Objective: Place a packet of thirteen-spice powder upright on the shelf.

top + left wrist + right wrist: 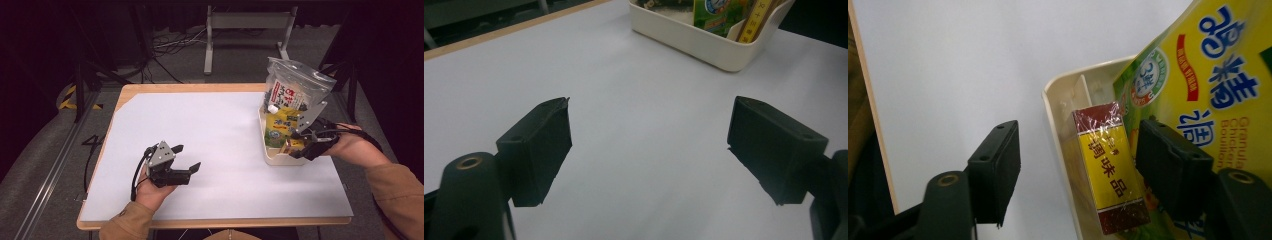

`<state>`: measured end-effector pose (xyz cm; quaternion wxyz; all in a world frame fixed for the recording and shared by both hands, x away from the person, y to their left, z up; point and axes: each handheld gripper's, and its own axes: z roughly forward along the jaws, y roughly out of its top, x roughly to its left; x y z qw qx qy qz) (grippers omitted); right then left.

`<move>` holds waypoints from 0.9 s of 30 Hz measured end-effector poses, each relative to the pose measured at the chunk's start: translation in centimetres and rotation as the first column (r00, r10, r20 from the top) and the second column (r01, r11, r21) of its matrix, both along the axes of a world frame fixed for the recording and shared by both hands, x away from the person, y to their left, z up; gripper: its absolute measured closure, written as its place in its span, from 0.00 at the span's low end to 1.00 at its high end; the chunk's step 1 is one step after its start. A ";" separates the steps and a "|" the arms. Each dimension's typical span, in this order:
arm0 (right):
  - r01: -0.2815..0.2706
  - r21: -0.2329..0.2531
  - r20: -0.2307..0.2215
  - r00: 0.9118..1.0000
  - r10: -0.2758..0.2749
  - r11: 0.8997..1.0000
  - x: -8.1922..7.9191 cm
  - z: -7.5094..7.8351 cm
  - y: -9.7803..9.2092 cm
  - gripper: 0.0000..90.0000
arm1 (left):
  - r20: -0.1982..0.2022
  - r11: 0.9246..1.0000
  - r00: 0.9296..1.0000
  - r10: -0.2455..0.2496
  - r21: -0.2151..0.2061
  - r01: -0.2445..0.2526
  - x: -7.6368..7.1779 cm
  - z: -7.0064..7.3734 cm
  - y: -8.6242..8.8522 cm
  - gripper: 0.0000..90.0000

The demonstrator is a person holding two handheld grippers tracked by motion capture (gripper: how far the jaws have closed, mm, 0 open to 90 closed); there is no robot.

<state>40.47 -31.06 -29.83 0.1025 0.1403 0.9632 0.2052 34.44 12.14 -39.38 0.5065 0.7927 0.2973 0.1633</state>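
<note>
A cream bin [274, 154] stands on the right part of the white table top. It holds a clear zip bag of snacks [295, 87], a yellow-green seasoning packet [279, 125] and a small yellow and red box [290, 145]. My right gripper [296, 142] is open at the bin's near end. In the right gripper view it [1083, 170] straddles the bin rim [1063, 85]: one jaw is outside the wall, the other between the box [1105, 165] and the packet [1218, 75]. My left gripper [186, 157] is open over bare table, with nothing between its jaws [649, 145].
The white sheet [210, 135] covers most of the wooden table, whose edge [200, 222] shows at the front. The left gripper view has the bin [694, 42] ahead and to the right. Cables and a metal stand [245, 22] are on the floor beyond the table.
</note>
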 end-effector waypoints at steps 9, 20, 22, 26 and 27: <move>0.042 0.153 0.095 0.994 -0.056 0.987 -2.6 1.0 -1.5 0.22 | -0.004 1.000 1.000 0.021 -0.001 -0.021 -0.5 0.2 1.2 0.20; 0.113 0.315 0.158 0.973 -0.170 0.942 -5.1 1.1 -4.0 0.10 | -0.013 0.998 0.998 0.057 -0.006 -0.057 -0.9 0.3 3.1 0.19; 0.139 0.340 0.159 0.966 -0.203 0.930 -5.5 0.8 -4.6 0.08 | -0.012 0.998 0.998 0.060 -0.003 -0.060 -1.0 0.3 3.4 0.19; 0.168 0.362 0.162 0.957 -0.239 0.917 -5.8 0.4 -5.2 0.05 | -0.018 0.998 0.997 0.069 -0.004 -0.069 -1.1 0.2 3.7 0.19; 0.176 0.374 0.160 0.955 -0.250 0.911 -5.9 0.2 -5.6 0.05 | -0.017 0.997 0.997 0.072 -0.002 -0.072 -1.2 0.2 3.9 0.19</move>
